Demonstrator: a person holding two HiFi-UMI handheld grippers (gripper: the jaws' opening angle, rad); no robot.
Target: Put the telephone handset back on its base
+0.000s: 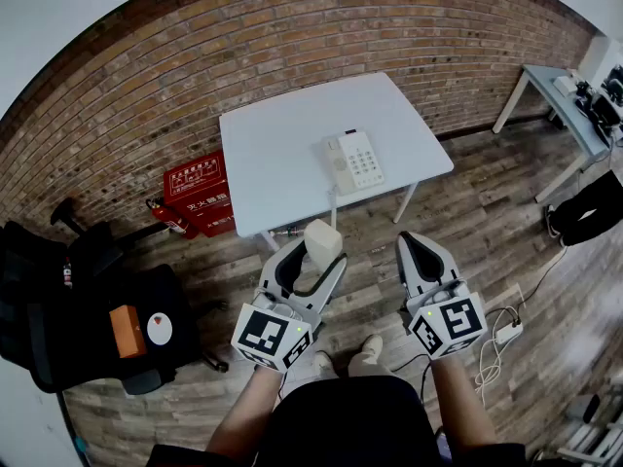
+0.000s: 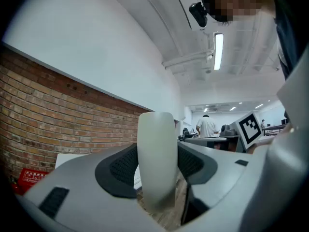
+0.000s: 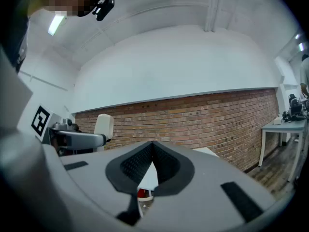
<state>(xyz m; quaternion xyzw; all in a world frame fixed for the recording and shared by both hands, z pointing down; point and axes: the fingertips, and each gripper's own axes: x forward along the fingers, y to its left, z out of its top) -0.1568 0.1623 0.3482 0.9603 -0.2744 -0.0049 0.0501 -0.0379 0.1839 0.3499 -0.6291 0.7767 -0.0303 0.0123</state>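
Note:
The cream telephone base point(image 1: 354, 160) with its keypad lies near the front right of the white table point(image 1: 282, 154). The cream handset point(image 1: 322, 243) stands upright between the jaws of my left gripper point(image 1: 310, 259), below the table's front edge and above the wooden floor. In the left gripper view the handset point(image 2: 156, 158) fills the gap, both pads pressing its sides. My right gripper point(image 1: 416, 253) hovers to the right, apart from the phone, shut with nothing in it; its pads point(image 3: 145, 162) meet at the tips. From there the handset point(image 3: 104, 126) shows at the left.
A red fire-equipment box point(image 1: 198, 195) stands on the floor left of the table. A black chair point(image 1: 97, 319) carrying an orange object sits at the lower left. A second table point(image 1: 567, 105) is at the far right, with a black bag point(image 1: 594, 207) and a power strip point(image 1: 506, 327) on the floor.

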